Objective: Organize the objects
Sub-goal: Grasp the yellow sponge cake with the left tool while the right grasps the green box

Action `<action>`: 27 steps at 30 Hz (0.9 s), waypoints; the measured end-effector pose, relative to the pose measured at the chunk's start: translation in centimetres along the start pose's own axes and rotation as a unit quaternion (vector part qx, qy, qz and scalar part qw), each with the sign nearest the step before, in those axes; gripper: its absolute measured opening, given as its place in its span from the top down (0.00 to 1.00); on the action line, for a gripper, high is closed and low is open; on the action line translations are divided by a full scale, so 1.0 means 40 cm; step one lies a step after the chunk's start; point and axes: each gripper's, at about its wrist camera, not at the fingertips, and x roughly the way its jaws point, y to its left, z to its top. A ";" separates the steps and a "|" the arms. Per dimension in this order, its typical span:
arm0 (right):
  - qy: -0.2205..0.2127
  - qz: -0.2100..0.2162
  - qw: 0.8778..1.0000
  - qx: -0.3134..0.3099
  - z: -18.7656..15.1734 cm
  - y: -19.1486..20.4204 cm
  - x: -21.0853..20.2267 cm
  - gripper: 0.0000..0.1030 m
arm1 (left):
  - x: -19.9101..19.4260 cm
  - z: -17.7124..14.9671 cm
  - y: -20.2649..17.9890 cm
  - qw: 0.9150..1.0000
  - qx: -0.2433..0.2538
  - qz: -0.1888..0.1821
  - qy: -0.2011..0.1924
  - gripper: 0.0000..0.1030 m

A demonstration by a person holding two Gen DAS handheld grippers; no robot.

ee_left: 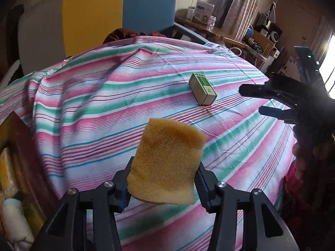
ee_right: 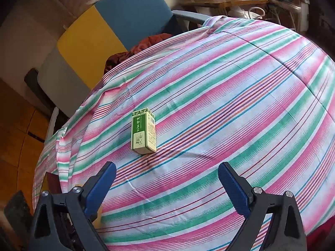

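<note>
clamping a yellow sponge (ee_left: 167, 161) between its blue pads, the left gripper (ee_left: 164, 185) holds it up above the striped cloth (ee_left: 88, 108) that covers the counter; the sponge is squeezed in at its near end and fans out wider toward the far end, clear of the cloth. the right gripper (ee_right: 166, 185) hangs above the cloth with its fingers spread wide and nothing between them; in the left wrist view it shows at the right edge, its two dark fingers (ee_left: 255, 91) pointing left toward the box. a little farther off, a small green and cream box (ee_right: 143, 131) lies flat on the cloth, just beyond the right gripper's left finger and well apart from the sponge, to the far right of it in the left wrist view. past the far edge of the counter, a dark red cloth (ee_right: 144, 46) lies bunched on a seat with a yellow and blue back (ee_right: 108, 25). farther right, a wooden side table (ee_right: 224, 0) carries a white carton (ee_left: 203, 11) by the curtained window.
</note>
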 end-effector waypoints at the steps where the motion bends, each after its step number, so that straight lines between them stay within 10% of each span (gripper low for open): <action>1: 0.000 -0.002 1.000 -0.010 -0.003 0.009 0.003 0.04 | -0.028 -0.016 0.002 1.000 -0.002 -0.003 -0.008 0.50; 24: 0.048 -0.145 0.980 -0.124 0.099 0.182 0.242 0.24 | -0.218 -0.157 0.105 0.997 -0.052 -0.019 -0.051 0.49; 27: 0.073 -0.146 0.980 -0.114 0.094 0.163 0.275 0.62 | -0.225 -0.166 0.119 0.997 -0.060 -0.016 -0.052 0.49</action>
